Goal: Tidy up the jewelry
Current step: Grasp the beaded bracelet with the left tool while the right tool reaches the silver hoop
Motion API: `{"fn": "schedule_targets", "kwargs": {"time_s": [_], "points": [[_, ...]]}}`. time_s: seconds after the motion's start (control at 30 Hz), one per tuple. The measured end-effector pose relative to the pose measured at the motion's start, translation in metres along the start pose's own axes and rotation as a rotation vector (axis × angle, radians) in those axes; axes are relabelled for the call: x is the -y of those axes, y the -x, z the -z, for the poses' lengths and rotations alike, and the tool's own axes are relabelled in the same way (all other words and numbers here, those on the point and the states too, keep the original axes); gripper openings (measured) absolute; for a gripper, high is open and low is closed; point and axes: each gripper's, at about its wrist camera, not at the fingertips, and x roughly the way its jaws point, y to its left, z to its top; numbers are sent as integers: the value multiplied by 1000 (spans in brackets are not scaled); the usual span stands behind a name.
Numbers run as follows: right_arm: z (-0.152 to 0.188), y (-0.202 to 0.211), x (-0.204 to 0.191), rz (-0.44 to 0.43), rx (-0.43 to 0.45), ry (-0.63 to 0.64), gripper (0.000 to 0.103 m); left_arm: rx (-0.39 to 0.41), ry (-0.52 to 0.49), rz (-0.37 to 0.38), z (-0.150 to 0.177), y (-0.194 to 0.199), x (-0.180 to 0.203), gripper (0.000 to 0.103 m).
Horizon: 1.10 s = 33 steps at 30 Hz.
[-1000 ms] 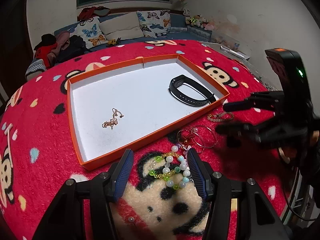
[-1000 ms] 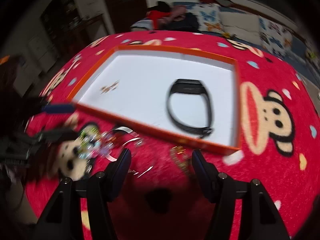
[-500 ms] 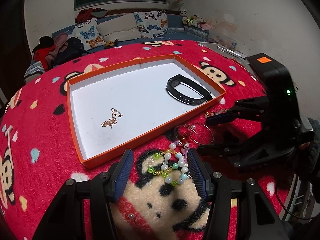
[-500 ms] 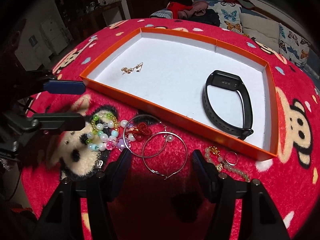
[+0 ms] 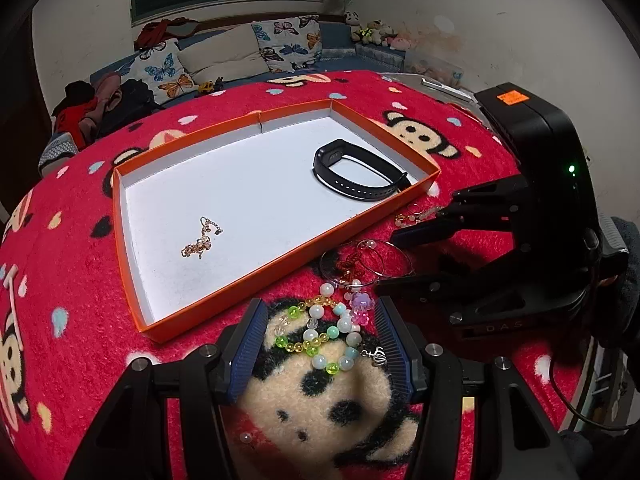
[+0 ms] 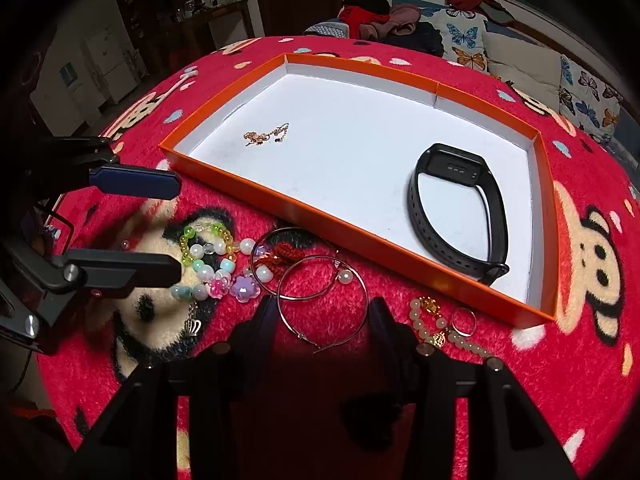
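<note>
Blanket, red with cartoon monkeys, covers the surface; sofa cushions behind. Beaded bracelet lies between the released left gripper pads. Right gripper, jaws just closing, straddles a hoop earring ungripped. Orange tray adjacent. "DAS" marking legible.

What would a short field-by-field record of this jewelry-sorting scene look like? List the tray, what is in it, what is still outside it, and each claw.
tray: orange tray, white floor, on red monkey-print blanket
in tray: black wristband; gold chain
outside tray: beaded bracelet; two hoop earrings; pearl bracelet with a ring
left claw: open, straddling the beaded bracelet
right claw: open, jaws just been closing, near hoop between them
</note>
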Motion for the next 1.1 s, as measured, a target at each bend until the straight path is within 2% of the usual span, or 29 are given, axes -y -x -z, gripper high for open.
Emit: {"fn": "schedule_targets", "kwargs": {"time_s": [0.43, 0.77, 1.1], "points": [[-6, 1, 10, -88, -11, -41, 53, -7, 9, -11, 1, -2, -6, 60], [-15, -2, 11, -109, -18, -14, 56, -8, 17, -12, 2, -3, -10, 60], [-7, 1, 3, -86, -5, 30, 54, -18, -6, 4, 10, -5, -4, 60]]}}
